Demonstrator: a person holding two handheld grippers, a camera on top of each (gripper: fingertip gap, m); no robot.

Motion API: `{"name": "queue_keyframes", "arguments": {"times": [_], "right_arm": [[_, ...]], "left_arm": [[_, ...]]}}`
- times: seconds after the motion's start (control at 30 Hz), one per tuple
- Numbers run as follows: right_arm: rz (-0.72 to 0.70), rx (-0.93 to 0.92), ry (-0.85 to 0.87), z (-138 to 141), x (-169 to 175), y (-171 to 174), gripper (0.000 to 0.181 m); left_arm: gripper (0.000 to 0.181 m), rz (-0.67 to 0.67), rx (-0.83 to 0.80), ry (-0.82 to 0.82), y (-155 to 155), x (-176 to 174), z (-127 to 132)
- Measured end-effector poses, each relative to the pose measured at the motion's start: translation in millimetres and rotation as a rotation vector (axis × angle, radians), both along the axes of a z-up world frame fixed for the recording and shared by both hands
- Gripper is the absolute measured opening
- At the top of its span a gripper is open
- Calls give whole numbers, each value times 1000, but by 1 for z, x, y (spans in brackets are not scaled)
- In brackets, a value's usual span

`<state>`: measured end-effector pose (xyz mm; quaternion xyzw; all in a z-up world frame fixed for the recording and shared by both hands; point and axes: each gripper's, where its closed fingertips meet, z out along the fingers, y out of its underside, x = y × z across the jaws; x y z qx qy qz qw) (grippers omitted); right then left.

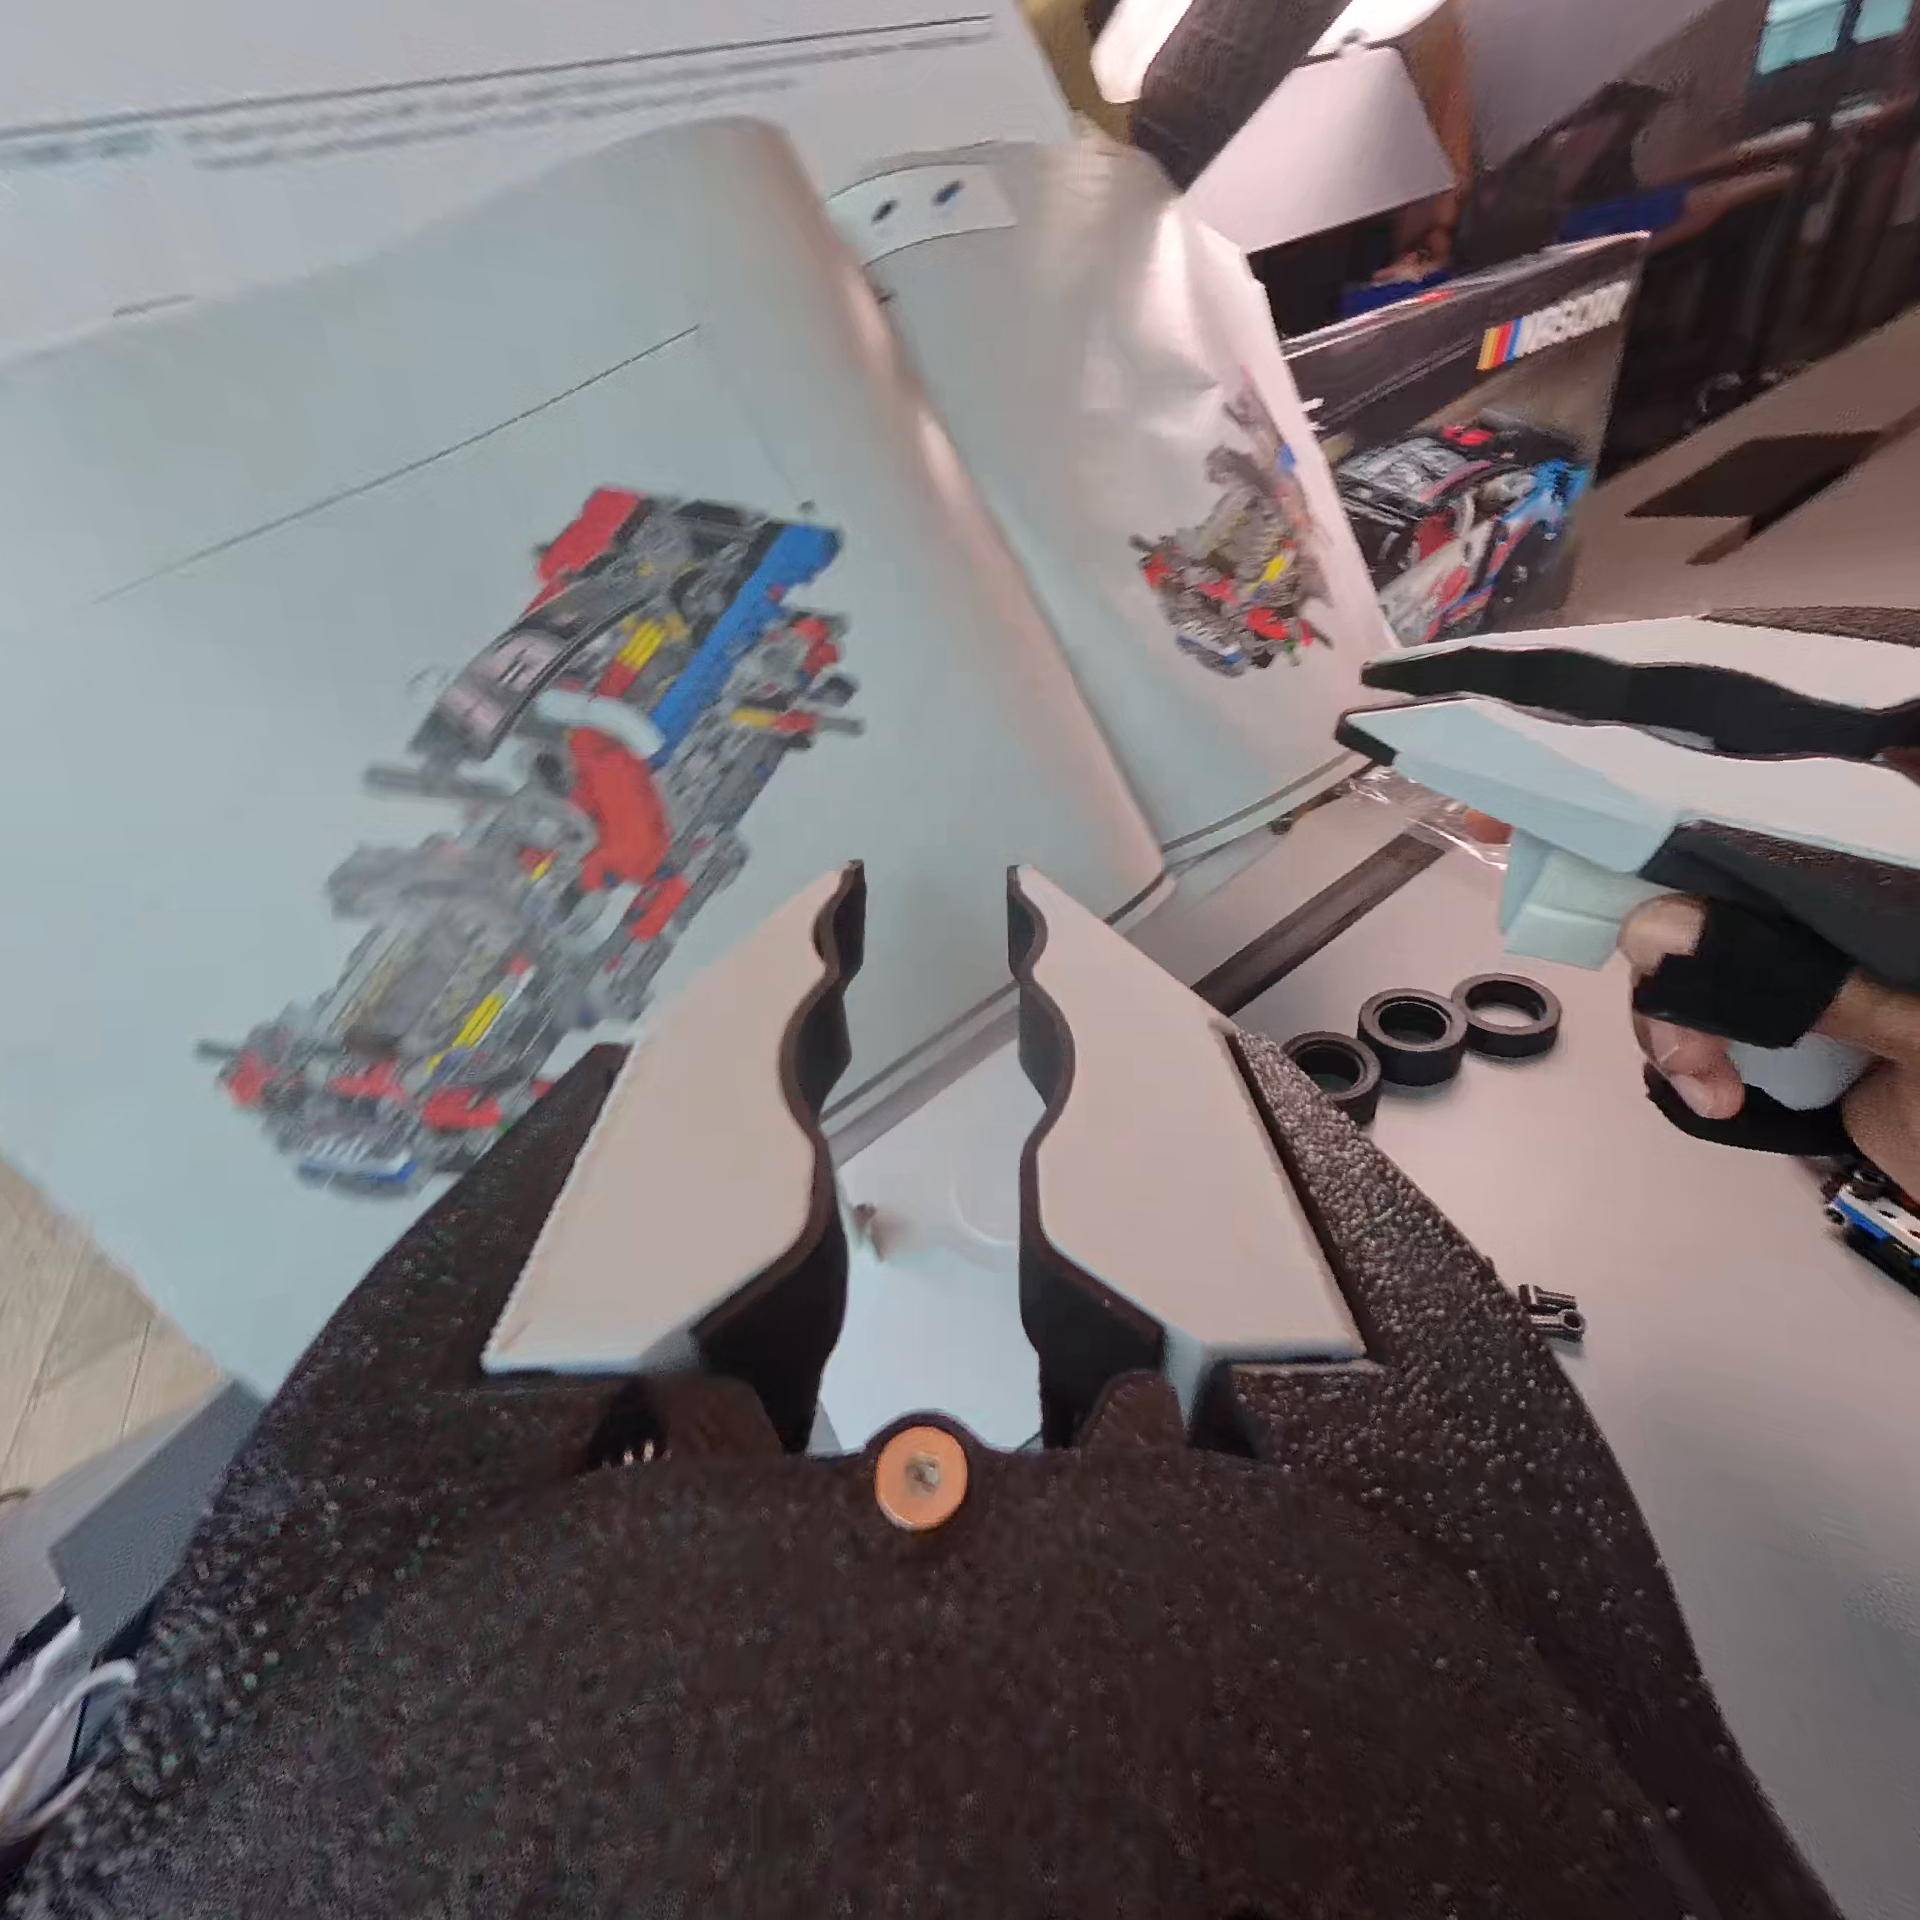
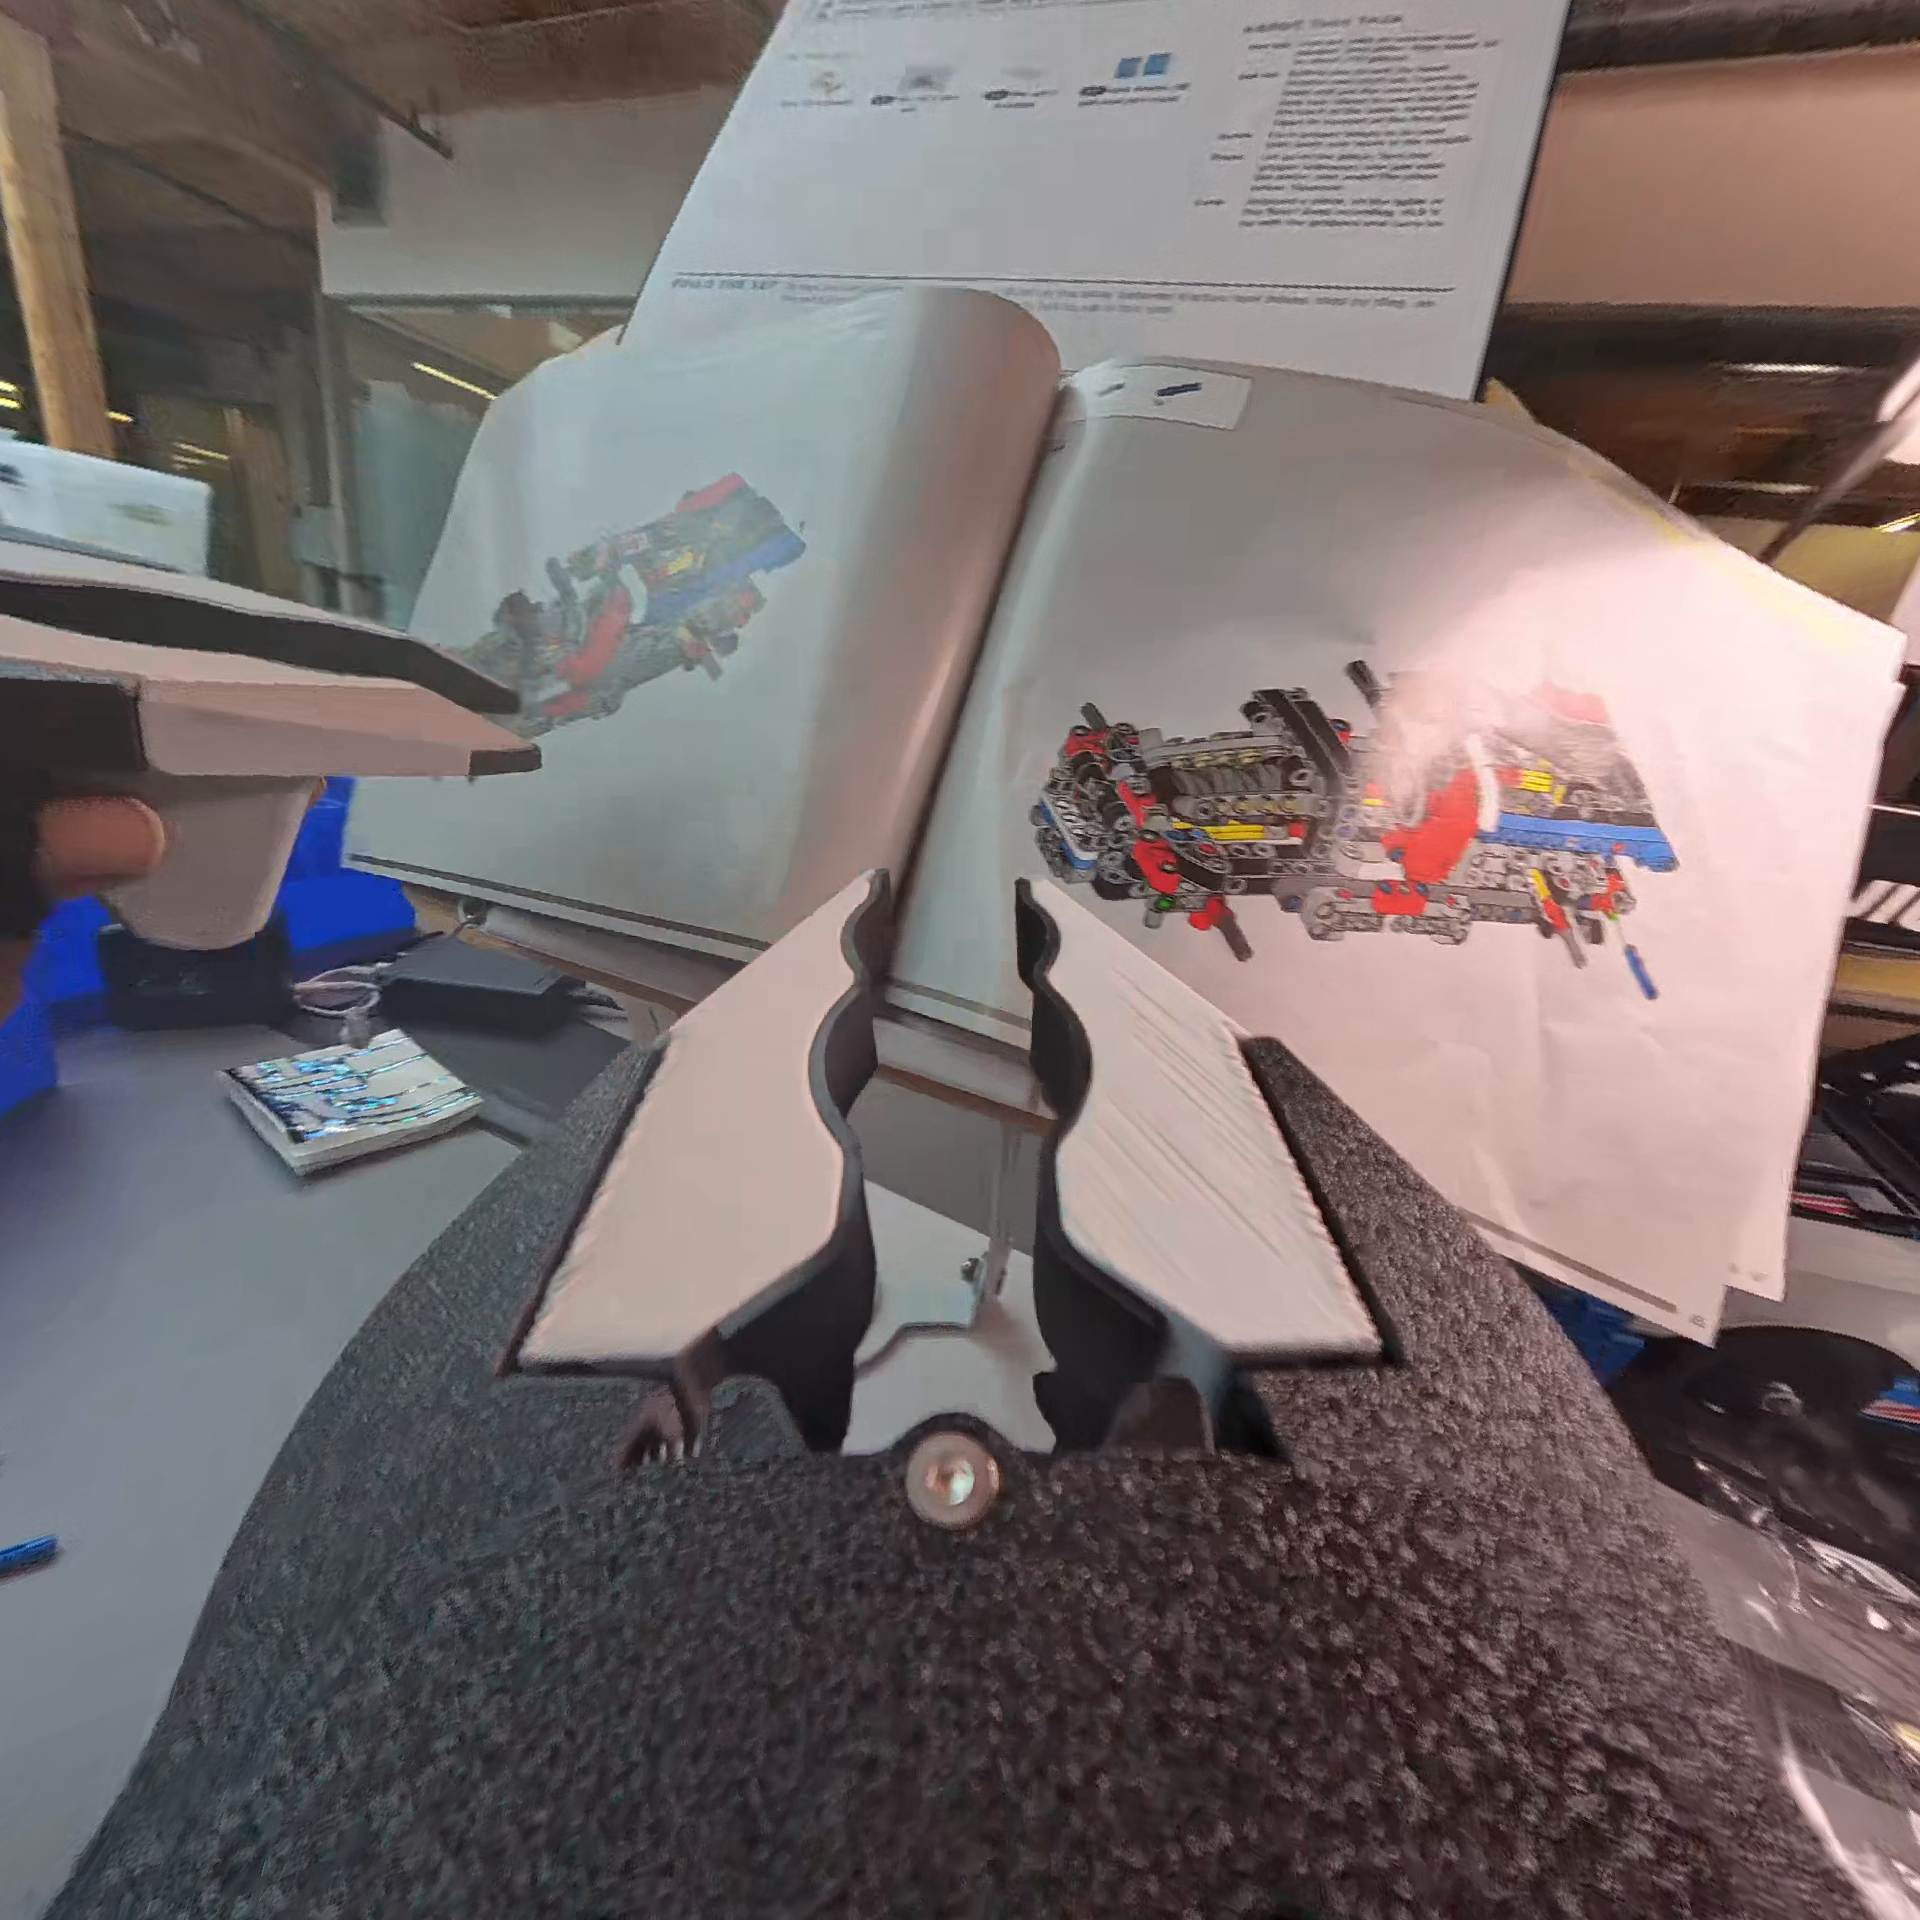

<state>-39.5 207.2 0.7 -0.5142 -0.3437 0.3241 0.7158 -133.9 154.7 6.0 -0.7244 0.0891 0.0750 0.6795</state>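
- We hold two grippers in front of a big open book (image 2: 1226,644) that stands on a stand (image 2: 966,1288) on the grey table (image 1: 1621,1299).
- Our left gripper (image 1: 935,883) has its jaws a little apart, and nothing is between them. It hangs near the book's left page (image 1: 499,582), which shows a picture of a toy car made of bricks.
- Our right gripper (image 2: 951,894) also has its jaws a little apart and holds nothing. It points at the fold in the middle of the book, near the bottom edge. We cannot tell if it touches the paper.
- A printed sheet (image 2: 1091,145) stands behind the book.
- Three small black tyres (image 1: 1413,1029) lie on the table to the right of the book. A dark box (image 1: 1475,436) with a car picture stands to the right of the book too.
- A small shiny booklet (image 2: 348,1091) lies on the table to the left of the book.
- The right page (image 2: 1403,644) curls up and looks loose. We think a hard push could bend or tear it.
- A bump on the book could tip it off the stand.
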Motion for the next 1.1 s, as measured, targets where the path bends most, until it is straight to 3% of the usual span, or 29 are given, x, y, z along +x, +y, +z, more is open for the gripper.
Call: {"name": "queue_keyframes", "arguments": {"times": [0.03, 0.17, 0.3, 0.4, 0.57, 0.83, 1.1], "right_arm": [[30, -15, -19, 0, -9, -7, 30], [52, -8, -133, -2, -46, -24, 54], [-38, -2, -252, -7, -80, -19, 90], [-130, 38, -286, -3, -93, -11, 96], [-239, 92, -287, -3, -92, 3, 87], [-246, 106, -269, -4, -83, 10, 68], [-222, 100, -264, -4, -81, 8, 65]], "left_arm": [[33, 39, 5, -33, -8, -16, -5], [54, 144, 16, -175, -28, -64, -24], [58, 162, 51, -286, -36, -84, -32], [59, 164, 66, -284, -40, -89, -32], [58, 164, 77, -285, -42, -93, -36], [57, 164, 77, -272, -40, -93, -41], [57, 151, 72, -249, -39, -87, -42]]}}
